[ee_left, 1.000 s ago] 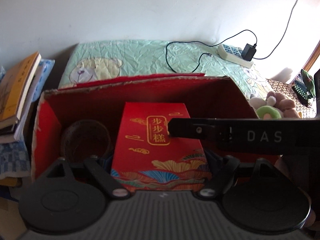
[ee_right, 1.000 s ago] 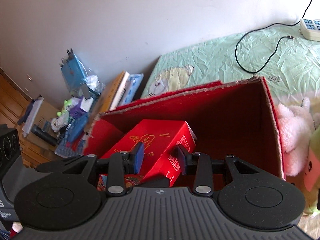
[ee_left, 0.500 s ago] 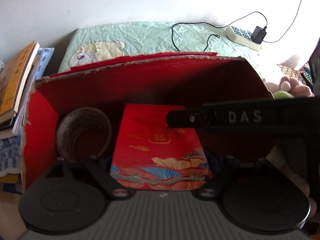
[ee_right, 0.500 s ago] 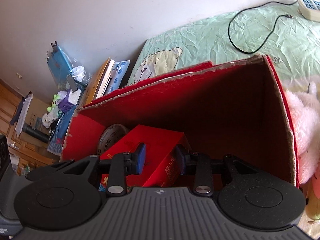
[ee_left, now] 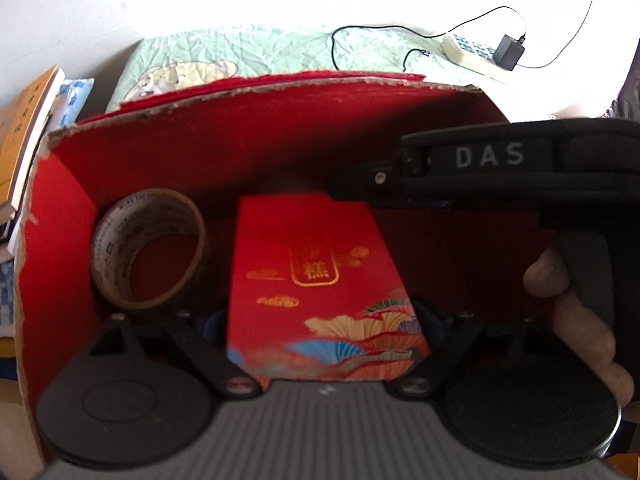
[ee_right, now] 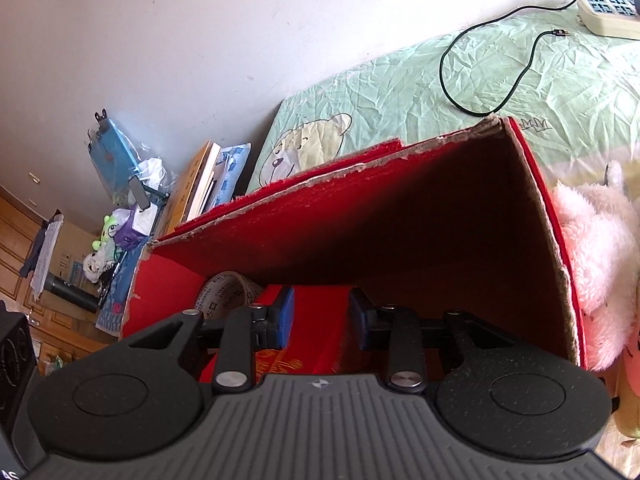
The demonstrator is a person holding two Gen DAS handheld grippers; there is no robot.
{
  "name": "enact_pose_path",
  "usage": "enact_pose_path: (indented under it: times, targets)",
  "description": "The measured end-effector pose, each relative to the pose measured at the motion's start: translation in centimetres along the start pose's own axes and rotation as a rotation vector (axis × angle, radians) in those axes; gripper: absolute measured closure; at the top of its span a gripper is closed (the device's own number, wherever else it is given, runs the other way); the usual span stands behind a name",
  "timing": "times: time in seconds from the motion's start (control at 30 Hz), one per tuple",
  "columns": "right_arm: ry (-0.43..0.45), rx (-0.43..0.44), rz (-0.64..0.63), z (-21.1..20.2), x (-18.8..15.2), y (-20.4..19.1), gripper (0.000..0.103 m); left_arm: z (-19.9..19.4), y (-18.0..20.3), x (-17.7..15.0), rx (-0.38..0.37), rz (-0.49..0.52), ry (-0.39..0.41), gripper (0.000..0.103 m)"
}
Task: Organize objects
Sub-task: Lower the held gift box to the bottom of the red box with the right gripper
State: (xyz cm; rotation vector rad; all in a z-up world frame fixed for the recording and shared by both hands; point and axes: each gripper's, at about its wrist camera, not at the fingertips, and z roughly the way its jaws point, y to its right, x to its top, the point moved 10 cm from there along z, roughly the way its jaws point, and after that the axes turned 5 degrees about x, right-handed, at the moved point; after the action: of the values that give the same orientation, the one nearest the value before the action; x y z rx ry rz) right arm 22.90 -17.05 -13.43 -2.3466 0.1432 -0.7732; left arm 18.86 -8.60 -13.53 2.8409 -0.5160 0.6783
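Two grippers at work inside one red carton (ee_left: 240,140), set on a bed (ee_left: 280,48) with a pale green sheet. Inside the carton, toward the middle of the floor: a red gift box (ee_left: 312,264) with gold characters and fan patterns, standing upright. Just to its left, apart from it, a tape roll (ee_left: 116,256) on edge, leaning toward the carton's left wall.

Left gripper (ee_left: 322,318): pointing steeply down, fingers spread wide, having just been opening. Gift box squarely between them, one finger close beside each lower side edge, no press visible.

Right gripper (ee_right: 320,316): reaching in from the right, held by a hand (ee_left: 588,344) at the handle. Fingers fairly narrow, having just been closing. Upper part of the gift box in the gap between the blue pads (ee_right: 285,314), one corner edge showing there. Cannot tell whether the pads touch it. From the left wrist view, tip of this gripper right at the gift box's top far edge.
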Motion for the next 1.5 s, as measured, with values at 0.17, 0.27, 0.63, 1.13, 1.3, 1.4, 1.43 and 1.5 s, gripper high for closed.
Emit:
enact_pose_path:
  times: [0.17,0.27,0.63,1.13,1.3,1.4,1.43,1.5]
  targets:
    - [0.006,0.012,0.009,-0.1,0.0,-0.1,0.069,0.4,0.0,-0.1,0.033,0.020,-0.003,0.015]
    - [0.012,0.008,0.029,-0.1,0.0,0.1,0.069,0.4,-0.1,-0.1,0.031,0.016,-0.001,0.015]
    - [-0.058,-0.061,0.048,0.6,-0.6,0.8,0.067,-1.4,-2.4,0.4,0.067,0.012,0.047,0.015]
    - [-0.228,-0.017,0.038,2.7,-2.2,0.5,0.079,-0.1,-2.4,-0.3,0.060,0.036,0.029,0.015]
    - [-0.231,0.062,-0.053,2.7,-2.4,-1.1,0.081,0.0,-2.1,-0.3,0.079,0.062,0.034,0.015]
    - [-0.231,0.043,-0.030,2.8,-2.3,-0.6,0.079,0.1,-2.1,-0.3,0.113,0.078,0.032,0.015]
    - [-0.225,0.027,-0.003,2.8,-2.1,-0.1,0.078,0.2,-2.1,-0.3,0.125,0.083,0.032,0.015]
    - [-0.208,0.010,0.043,2.5,-1.9,0.6,0.076,0.1,-2.0,-0.3,0.139,0.090,0.035,0.015]
